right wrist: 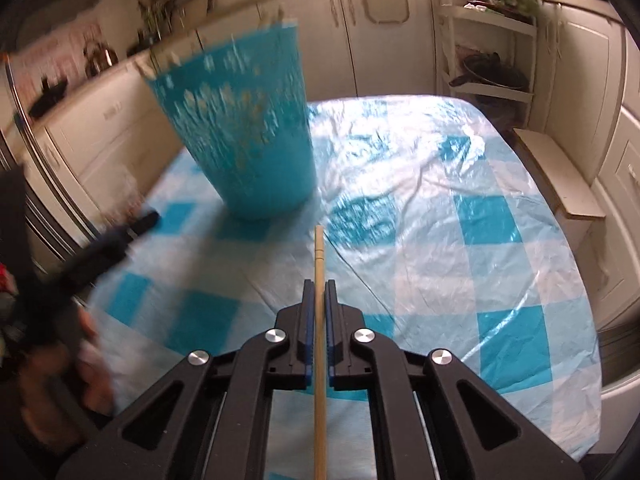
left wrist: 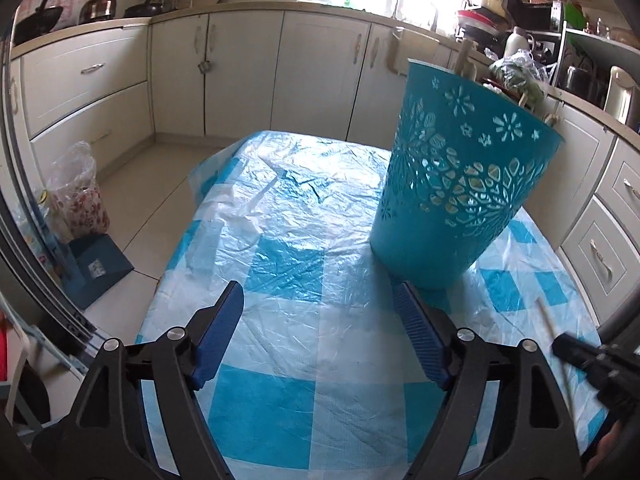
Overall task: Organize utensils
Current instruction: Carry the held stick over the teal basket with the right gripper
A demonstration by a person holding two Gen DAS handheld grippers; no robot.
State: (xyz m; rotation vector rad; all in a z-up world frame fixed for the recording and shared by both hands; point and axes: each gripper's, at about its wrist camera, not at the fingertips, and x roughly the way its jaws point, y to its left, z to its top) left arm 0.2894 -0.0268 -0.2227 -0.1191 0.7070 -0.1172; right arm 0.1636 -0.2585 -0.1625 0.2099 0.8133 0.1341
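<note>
Left wrist view: left gripper [left wrist: 318,300] at bottom centre, blue-padded fingers [left wrist: 418,334] spread wide apart, nothing between them. Below it, a blue-and-white checked plastic tablecloth [left wrist: 280,240] covering the table, crinkled. Right of centre stands a teal perforated plastic basket with flower cut-outs [left wrist: 452,184], upright on the cloth, just beyond the right finger tip. Pale utensil handles [left wrist: 464,58] stick up past its far rim; can't tell what kind. Lower right edge: part of the right gripper [left wrist: 592,360], blurred, with a thin pale stick beside it. Cream kitchen cabinets [left wrist: 248,72] run across the upper frame; dark metal kettle [left wrist: 98,2] on the counter, upper left.

Right wrist view: right gripper [right wrist: 319,286] at bottom centre, fingers closed tight on a thin wooden chopstick [right wrist: 319,252] that runs straight up the frame between the pads, tip pointing toward the basket, sticking out well past the fingertips. Teal basket [right wrist: 248,132] in upper left of centre, motion-blurred, standing on the checked cloth [right wrist: 460,220]. The chopstick tip is near its base, apart from it. Left gripper [right wrist: 120,236] blurred at left edge, with a hand [right wrist: 80,368] behind it. White open shelf unit [right wrist: 488,52] upper right.
</note>
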